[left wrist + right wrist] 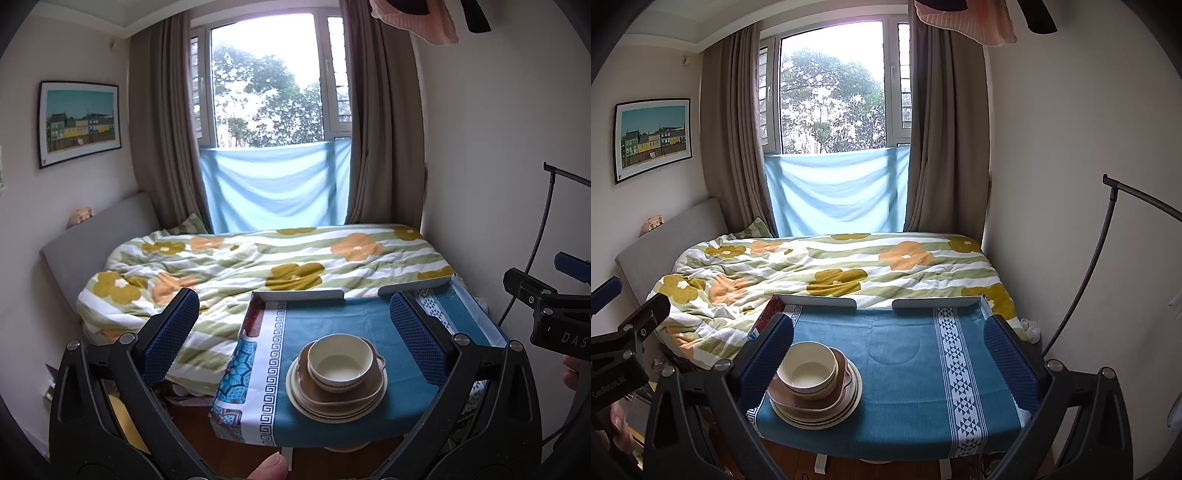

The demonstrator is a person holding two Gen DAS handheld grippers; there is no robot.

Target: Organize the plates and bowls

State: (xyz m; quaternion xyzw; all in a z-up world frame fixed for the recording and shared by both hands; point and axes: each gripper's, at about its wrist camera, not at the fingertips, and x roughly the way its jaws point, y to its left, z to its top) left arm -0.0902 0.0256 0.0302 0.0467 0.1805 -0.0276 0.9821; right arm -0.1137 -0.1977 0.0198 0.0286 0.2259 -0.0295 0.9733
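Facing the bed (258, 266) and the small table (332, 317) with its blue cloth (905, 369), I hold both tongs high and back from the near edge, neither touching anything. My stack of dishes (337, 384) sits toward the near left part of the cloth, well apart from the bare right half. It is round, so I see no long axis to line up with; what matters is which side it lies on.

From my left gripper (295, 336), jaws spread wide and empty, the stack lies straight ahead and below, centred between the 2 blue pads (173, 332). From my right gripper (890, 354), also spread wide and empty, the same stack sits off to the left, partly hidden behind the left pad (768, 354).

So I judge the left tongs the better placed. On top rests 1 cream bowl (340, 360), upright, nested in a brown handled dish (369, 387), over cream plates (306, 402).
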